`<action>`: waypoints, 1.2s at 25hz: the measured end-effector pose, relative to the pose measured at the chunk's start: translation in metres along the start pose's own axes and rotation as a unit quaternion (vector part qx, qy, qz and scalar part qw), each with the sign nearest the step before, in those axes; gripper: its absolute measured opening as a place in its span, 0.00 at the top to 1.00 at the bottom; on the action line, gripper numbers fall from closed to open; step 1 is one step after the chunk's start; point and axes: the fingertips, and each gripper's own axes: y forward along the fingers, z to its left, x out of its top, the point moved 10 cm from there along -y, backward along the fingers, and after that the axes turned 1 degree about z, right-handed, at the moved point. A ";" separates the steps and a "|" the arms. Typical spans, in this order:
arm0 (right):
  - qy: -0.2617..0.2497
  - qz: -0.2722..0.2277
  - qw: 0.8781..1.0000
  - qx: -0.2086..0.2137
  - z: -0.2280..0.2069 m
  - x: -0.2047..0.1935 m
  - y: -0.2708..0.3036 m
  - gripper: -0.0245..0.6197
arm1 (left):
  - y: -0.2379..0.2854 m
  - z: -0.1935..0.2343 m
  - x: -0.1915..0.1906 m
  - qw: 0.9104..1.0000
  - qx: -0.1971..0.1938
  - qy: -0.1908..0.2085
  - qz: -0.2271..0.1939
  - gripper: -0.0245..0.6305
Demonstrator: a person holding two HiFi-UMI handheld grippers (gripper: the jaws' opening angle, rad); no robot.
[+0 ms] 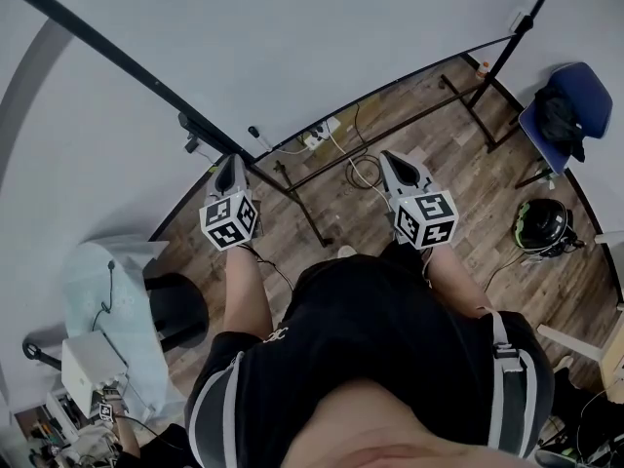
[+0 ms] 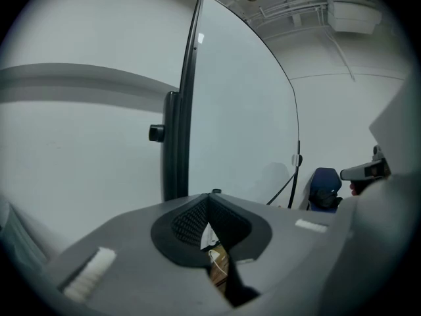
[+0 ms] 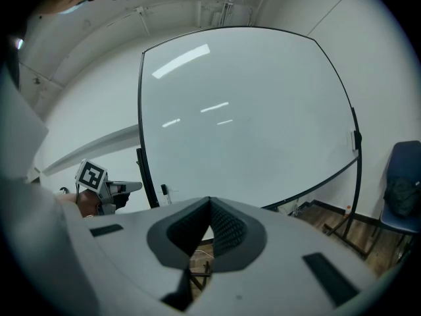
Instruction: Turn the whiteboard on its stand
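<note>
Ahead, filling most of the head view: the whiteboard (image 1: pixel 322 47), upright on its black stand (image 1: pixel 504 58), not yet gripped. Off right, a blue chair (image 1: pixel 583 81) — possibly in the path of the swinging edge. Across the wood floor below, the stand's foot bar (image 1: pixel 297 212) and loose cables (image 1: pixel 363 170): likely to snag or trip during a hard swing. Near the board's left edge, the left gripper (image 1: pixel 230 167), jaws pressed together on nothing. Same with the right gripper (image 1: pixel 392 161) — closed, empty, facing the board. Risks sliding off the thin frame if pushed with closed tips.
</note>
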 end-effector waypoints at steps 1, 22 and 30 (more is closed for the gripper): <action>-0.001 -0.002 1.000 0.000 0.001 0.000 0.000 0.96 | 0.000 -0.006 0.001 1.000 -0.008 0.001 -0.003 0.95; -0.070 -0.071 0.992 -0.080 -0.001 0.023 -0.005 0.96 | 0.024 -0.121 -0.001 0.989 -0.148 0.017 0.012 0.95; -0.060 -0.072 0.991 -0.093 -0.008 0.017 -0.012 0.96 | 0.024 -0.129 0.000 0.987 -0.156 0.021 0.006 0.95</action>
